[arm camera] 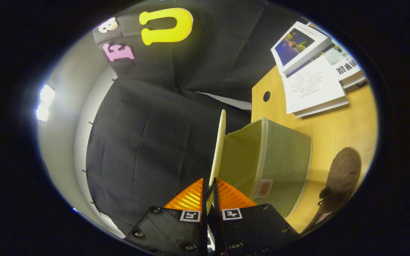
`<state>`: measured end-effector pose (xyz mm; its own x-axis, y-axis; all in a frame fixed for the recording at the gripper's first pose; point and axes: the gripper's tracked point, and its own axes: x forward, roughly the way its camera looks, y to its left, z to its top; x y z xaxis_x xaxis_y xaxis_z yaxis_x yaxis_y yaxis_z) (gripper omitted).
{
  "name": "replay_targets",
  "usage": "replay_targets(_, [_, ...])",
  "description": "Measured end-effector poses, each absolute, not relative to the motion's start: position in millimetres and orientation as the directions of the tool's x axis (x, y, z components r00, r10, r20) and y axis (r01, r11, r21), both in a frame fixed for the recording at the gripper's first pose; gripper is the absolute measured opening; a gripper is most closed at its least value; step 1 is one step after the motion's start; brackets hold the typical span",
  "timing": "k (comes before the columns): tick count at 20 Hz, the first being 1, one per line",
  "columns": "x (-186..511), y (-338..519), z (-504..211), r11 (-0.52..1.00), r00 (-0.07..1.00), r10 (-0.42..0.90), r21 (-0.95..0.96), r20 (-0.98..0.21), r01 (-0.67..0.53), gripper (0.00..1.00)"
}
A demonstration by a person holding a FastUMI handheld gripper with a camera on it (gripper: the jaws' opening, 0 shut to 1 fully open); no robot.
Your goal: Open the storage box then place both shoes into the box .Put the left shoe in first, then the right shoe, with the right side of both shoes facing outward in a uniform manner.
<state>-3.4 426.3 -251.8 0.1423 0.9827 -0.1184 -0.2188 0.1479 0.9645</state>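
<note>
My gripper (208, 186) is shut on the thin pale lid (221, 142) of the storage box, pinching its edge between both fingers. The lid stands raised, seen edge-on, running straight ahead from the fingertips. The green fabric storage box (279, 156) sits on the wooden table just to the right of the lid, its inside wall showing and a small orange label on its front side. A brown shoe (340, 177) lies on the table to the right of the box.
A stack of books and papers (311, 74) lies on the wooden table (336, 128) beyond the box. A small dark hole (266, 96) is in the tabletop near its far corner. Black cloth wall hangs to the left and behind.
</note>
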Motion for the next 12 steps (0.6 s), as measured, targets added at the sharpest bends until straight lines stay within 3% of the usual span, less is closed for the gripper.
replay_targets(12, [-9,547,-174,0.141,0.056,0.99,0.908,-0.129,-0.394,0.1])
